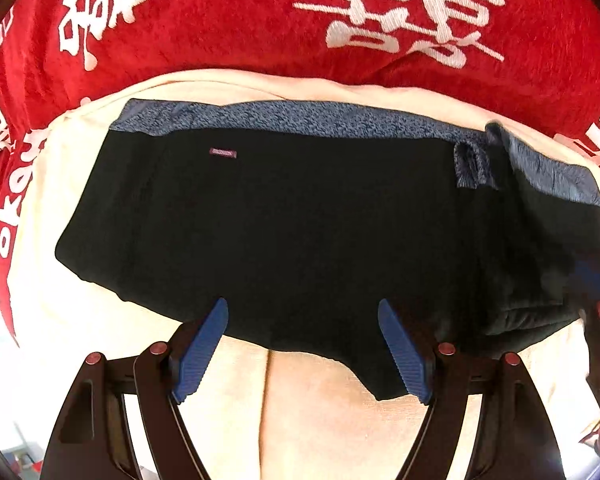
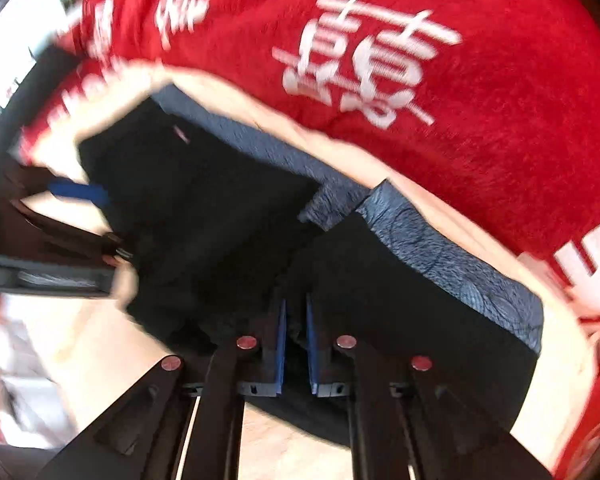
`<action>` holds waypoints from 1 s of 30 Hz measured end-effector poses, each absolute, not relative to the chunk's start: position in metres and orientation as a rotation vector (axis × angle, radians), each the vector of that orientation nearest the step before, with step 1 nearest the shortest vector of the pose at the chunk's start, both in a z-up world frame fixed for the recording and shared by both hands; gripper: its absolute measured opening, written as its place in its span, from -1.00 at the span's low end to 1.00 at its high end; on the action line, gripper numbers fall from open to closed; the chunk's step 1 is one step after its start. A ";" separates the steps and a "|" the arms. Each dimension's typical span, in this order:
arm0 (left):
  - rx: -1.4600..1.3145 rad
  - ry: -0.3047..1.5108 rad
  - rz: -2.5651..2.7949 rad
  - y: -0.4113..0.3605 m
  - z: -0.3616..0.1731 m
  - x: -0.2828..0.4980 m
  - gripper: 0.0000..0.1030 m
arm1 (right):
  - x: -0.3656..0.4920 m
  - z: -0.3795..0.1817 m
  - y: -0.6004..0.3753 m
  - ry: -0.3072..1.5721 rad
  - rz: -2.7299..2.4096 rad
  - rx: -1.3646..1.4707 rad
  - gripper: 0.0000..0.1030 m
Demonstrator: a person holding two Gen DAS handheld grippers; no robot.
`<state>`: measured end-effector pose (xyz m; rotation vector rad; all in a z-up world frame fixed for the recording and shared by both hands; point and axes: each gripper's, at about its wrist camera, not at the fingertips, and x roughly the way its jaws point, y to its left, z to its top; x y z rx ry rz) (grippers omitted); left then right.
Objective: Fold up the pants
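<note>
1. Pants: dark, blue patterned waistband at far edge, lying flat-ish on cream sheet over red blanket w/ white characters. Looks like a bed, not a bench.
2. Right end of pants already doubled over; waistband kinks there.
3. Left gripper: fingers apart, straddling near hem, nothing pinched. Pointing steeply down.
4. Right gripper: fingers nearly together, dark cloth bunched in the gap; reads as clamped on pants near edge. View blurred, so contact not 100% sure.
5. Step, by judgement: mid-fold, right side gripped, left not yet.
6. Next needs: close left fingers on near hem, then lift both evenly and carry the fold across w/o dragging sheet.
</note>
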<state>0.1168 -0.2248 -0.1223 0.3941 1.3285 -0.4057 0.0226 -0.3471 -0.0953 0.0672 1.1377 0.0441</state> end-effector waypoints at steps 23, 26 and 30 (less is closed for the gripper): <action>0.482 1.283 -0.628 -0.394 -0.124 0.073 0.54 | -0.063 -0.099 -0.529 1.105 -0.384 0.659 -0.74; 0.510 1.330 -0.572 -0.386 -0.151 0.068 0.57 | -0.043 -0.121 -0.529 1.172 -0.358 0.590 -0.75; 0.496 1.336 -0.532 -0.376 -0.155 0.069 1.00 | -0.043 -0.130 -0.509 1.214 -0.339 0.498 -0.74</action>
